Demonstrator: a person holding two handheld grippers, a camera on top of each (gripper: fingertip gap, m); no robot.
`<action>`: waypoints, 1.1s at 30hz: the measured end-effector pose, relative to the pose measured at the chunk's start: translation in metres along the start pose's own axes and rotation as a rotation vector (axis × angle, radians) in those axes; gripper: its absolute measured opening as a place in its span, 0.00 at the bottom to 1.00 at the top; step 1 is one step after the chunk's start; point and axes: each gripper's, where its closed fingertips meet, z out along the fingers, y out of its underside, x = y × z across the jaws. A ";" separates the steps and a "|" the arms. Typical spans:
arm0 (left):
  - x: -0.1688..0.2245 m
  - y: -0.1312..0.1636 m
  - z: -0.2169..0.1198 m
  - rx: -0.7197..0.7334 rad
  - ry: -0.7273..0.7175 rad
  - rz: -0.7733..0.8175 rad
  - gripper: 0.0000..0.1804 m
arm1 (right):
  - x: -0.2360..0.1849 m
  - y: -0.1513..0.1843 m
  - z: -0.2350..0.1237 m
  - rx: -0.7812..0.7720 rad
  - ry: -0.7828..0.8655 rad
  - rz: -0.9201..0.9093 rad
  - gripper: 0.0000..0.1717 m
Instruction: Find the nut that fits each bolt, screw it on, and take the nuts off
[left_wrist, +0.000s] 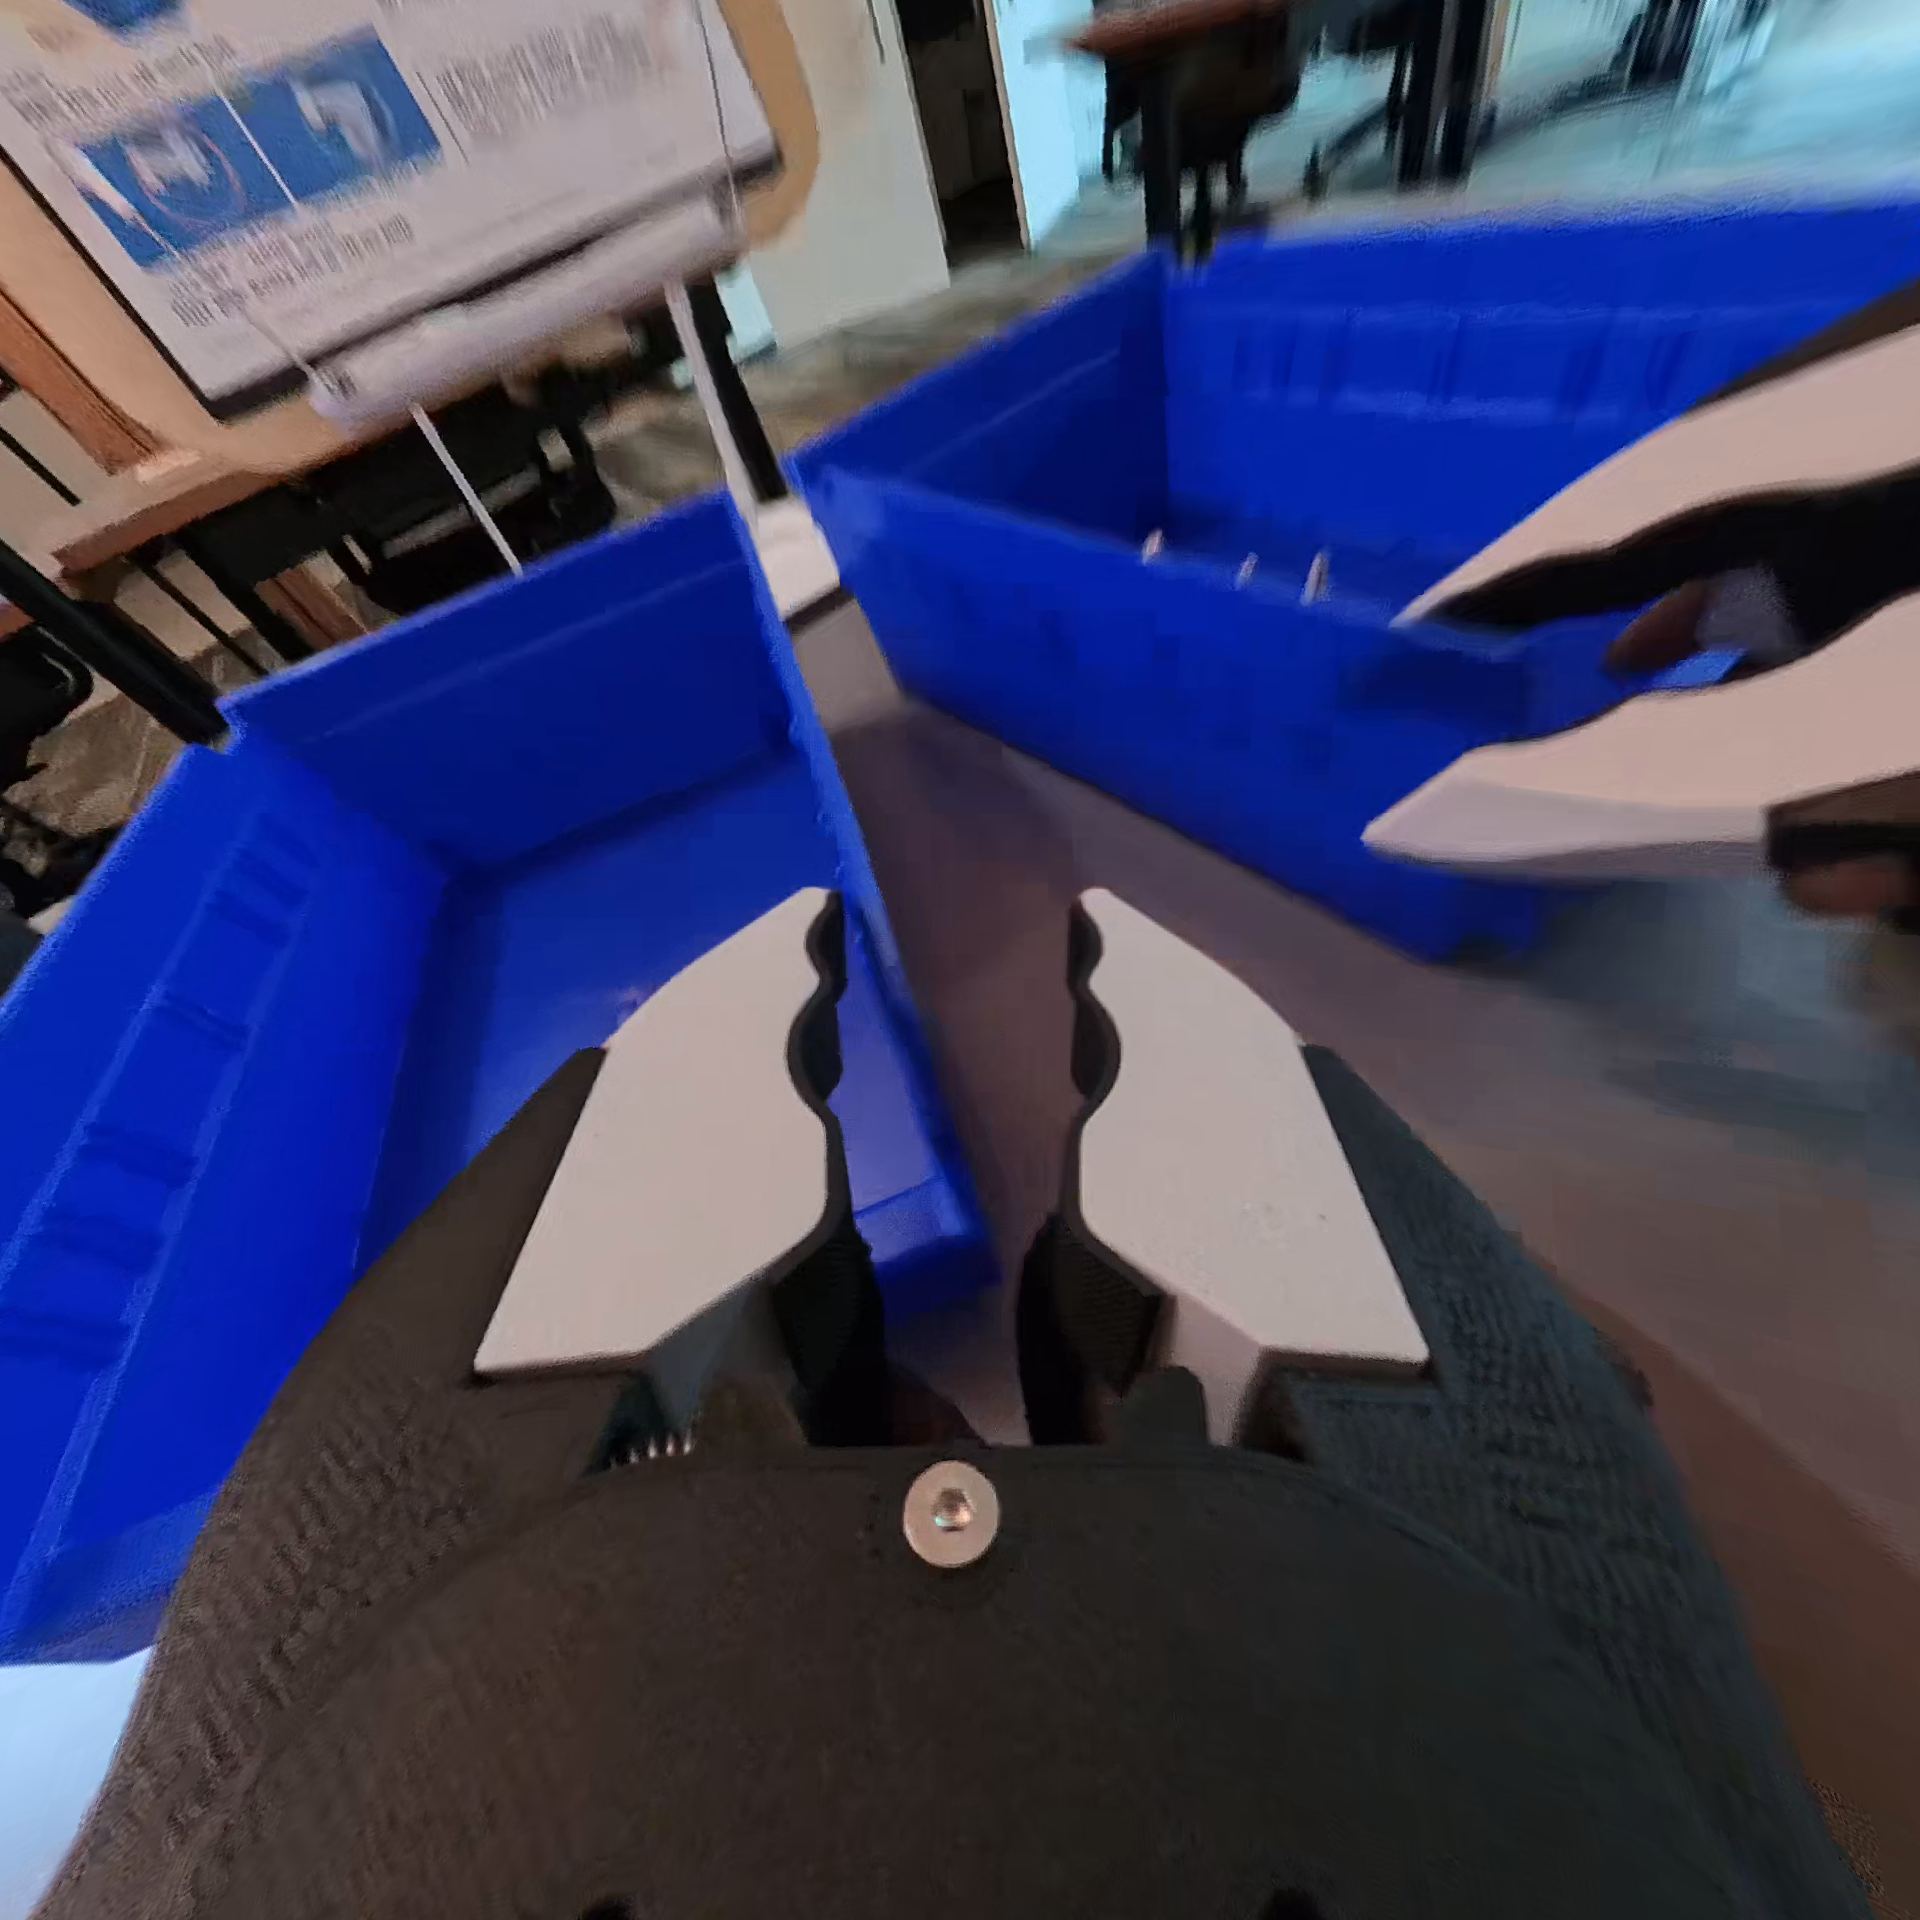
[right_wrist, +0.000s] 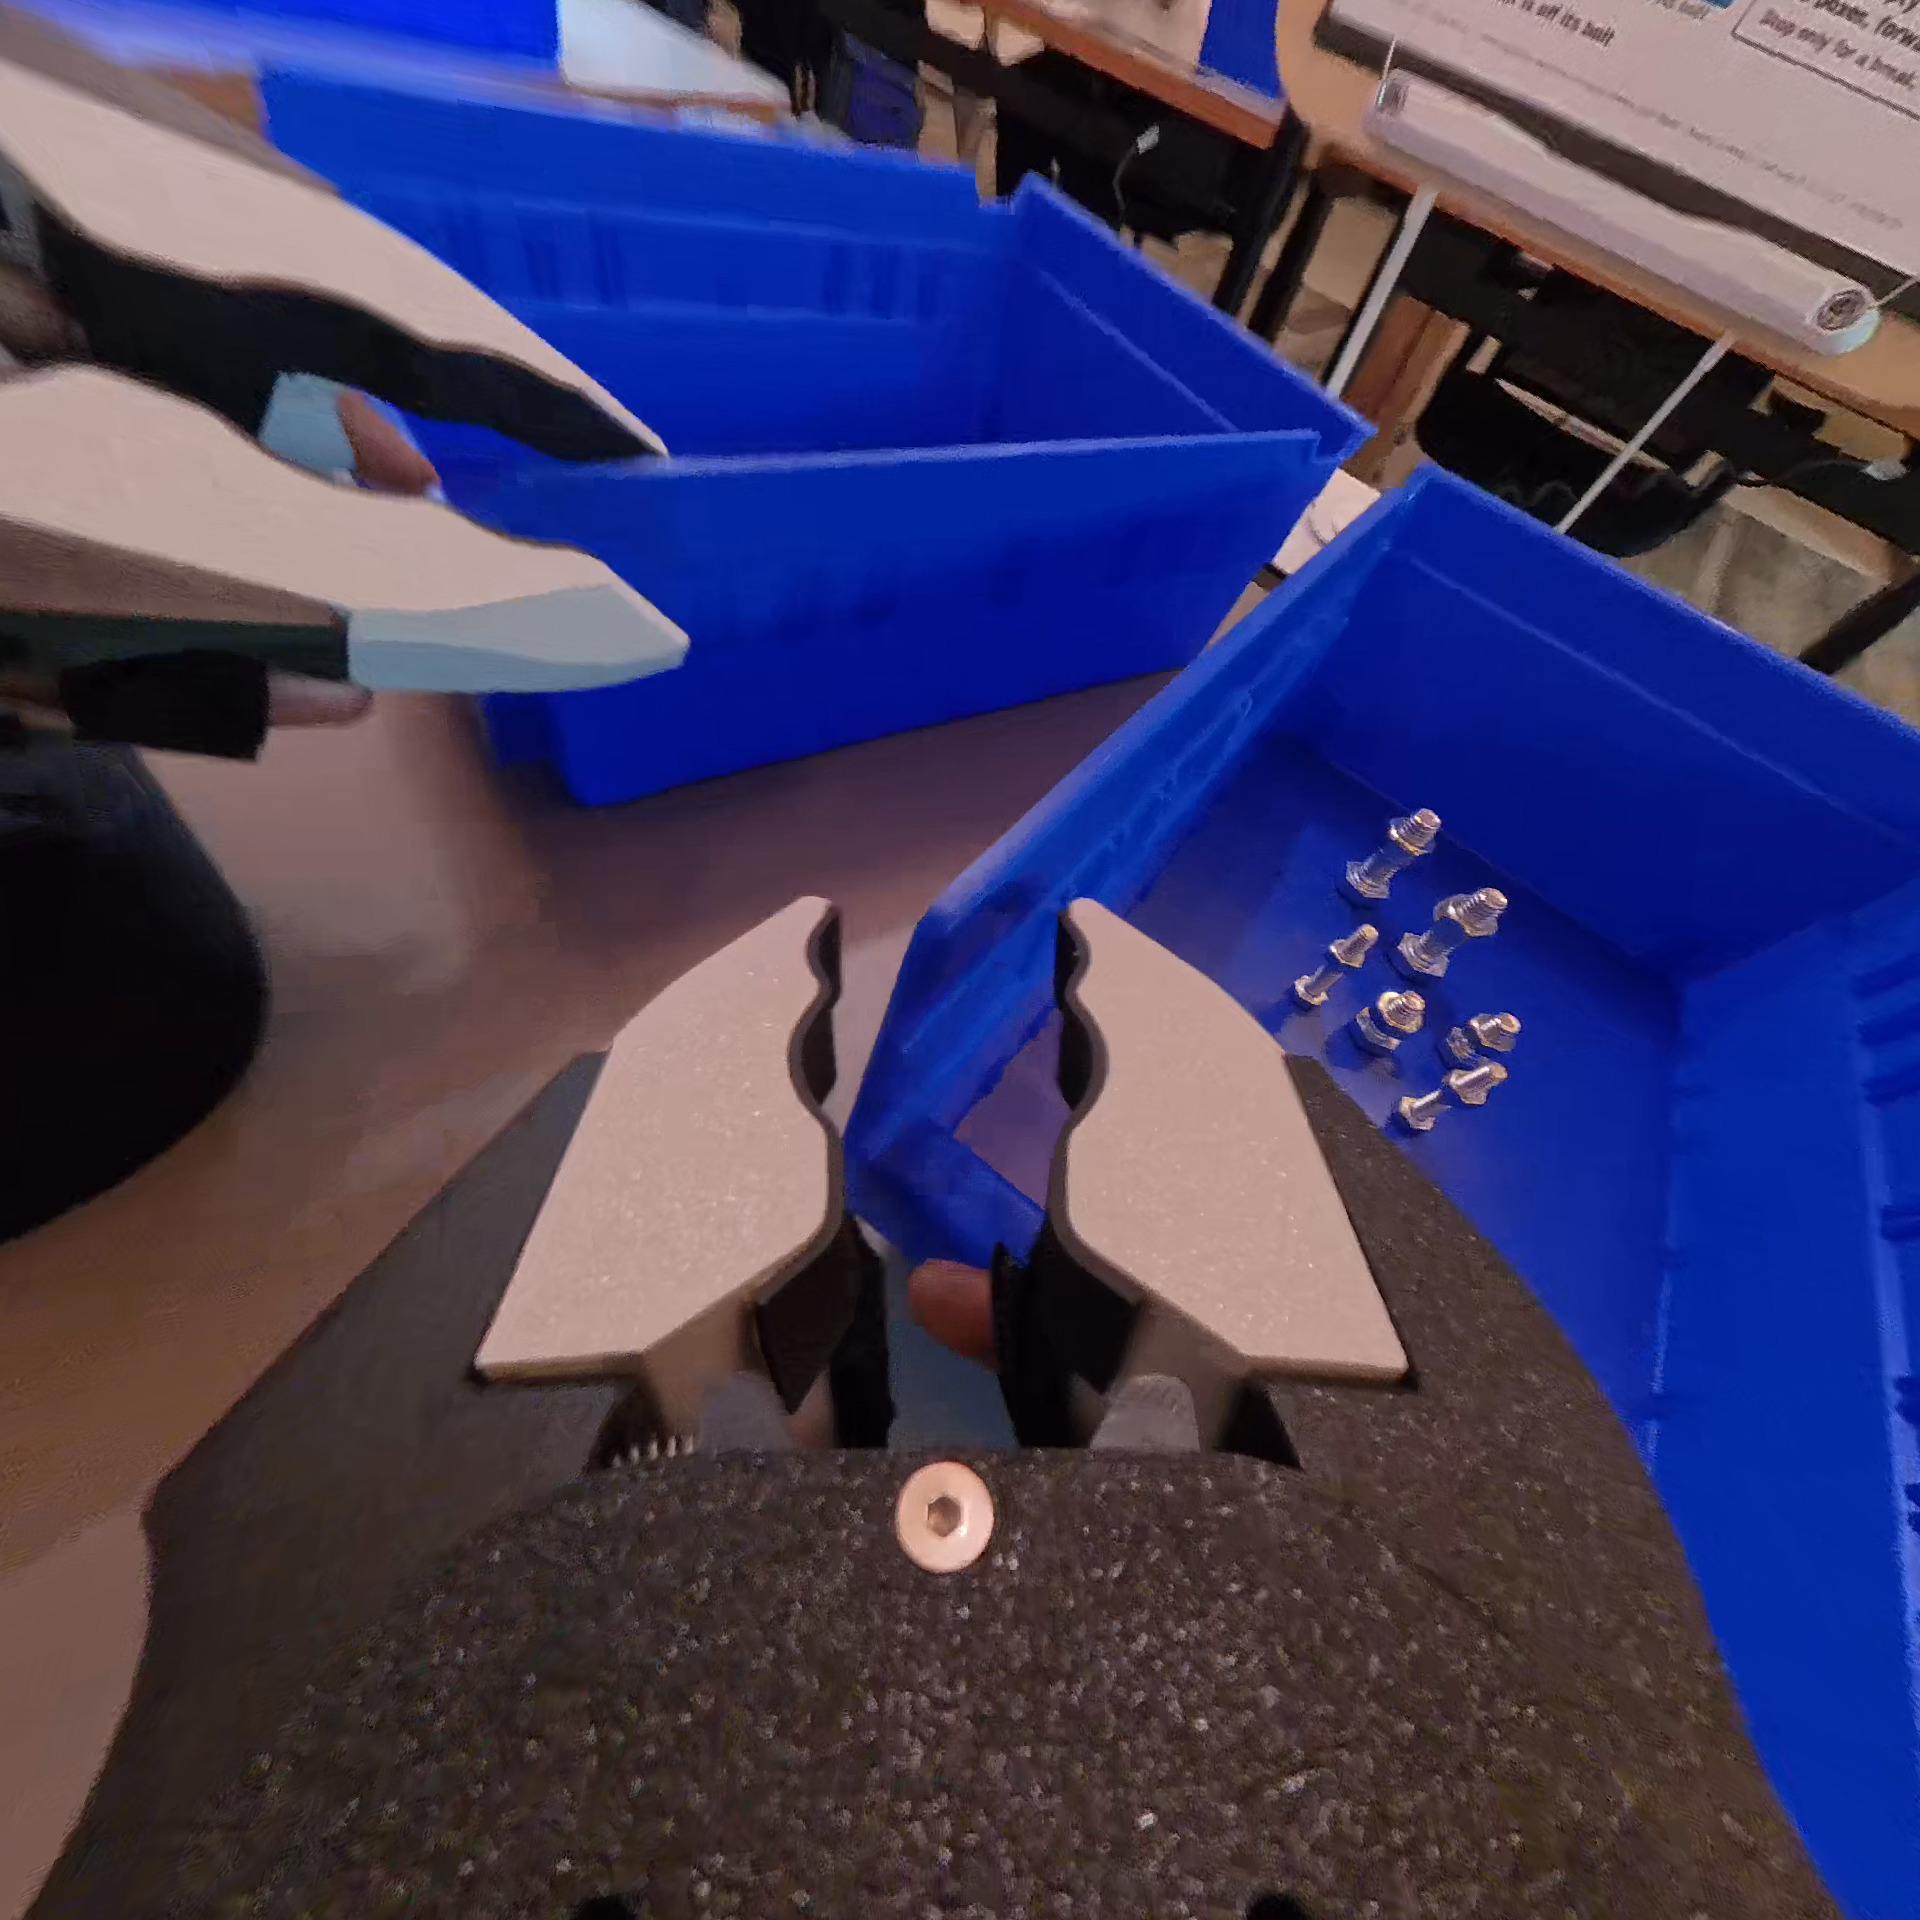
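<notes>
My left gripper (left_wrist: 954, 935) is open and empty, above the right wall of a blue bin (left_wrist: 312, 935) whose visible floor is bare. My right gripper (right_wrist: 948, 925) is open and empty, above the left wall of a second blue bin (right_wrist: 1766, 1143). Several silver bolts with nuts on them (right_wrist: 1439, 940) lie on this bin's floor. In the left wrist view the same bin (left_wrist: 1039, 623) shows at the right with the bolts (left_wrist: 1247, 571) and the right gripper (left_wrist: 1387, 727) open in front of it. In the right wrist view the left gripper (right_wrist: 665, 551) shows open at the left.
The bins stand on a brown table (right_wrist: 520, 852), with a strip of table (left_wrist: 987, 831) between them. A white board with blue pictures (left_wrist: 364, 187) stands behind, and desks and chair legs (right_wrist: 1558, 364) lie beyond the table. The left wrist view is blurred.
</notes>
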 end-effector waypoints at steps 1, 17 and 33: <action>0.006 -0.013 -0.005 0.066 -0.003 -0.032 0.26 | 0.001 -0.005 -0.007 0.034 -0.018 0.037 0.28; 0.083 -0.030 0.052 0.063 0.042 -0.207 0.53 | 0.169 0.074 -0.108 0.032 0.480 0.259 0.41; 0.080 -0.019 0.077 -0.057 -0.088 -0.147 0.21 | 0.172 0.094 -0.077 -0.195 0.488 0.137 0.12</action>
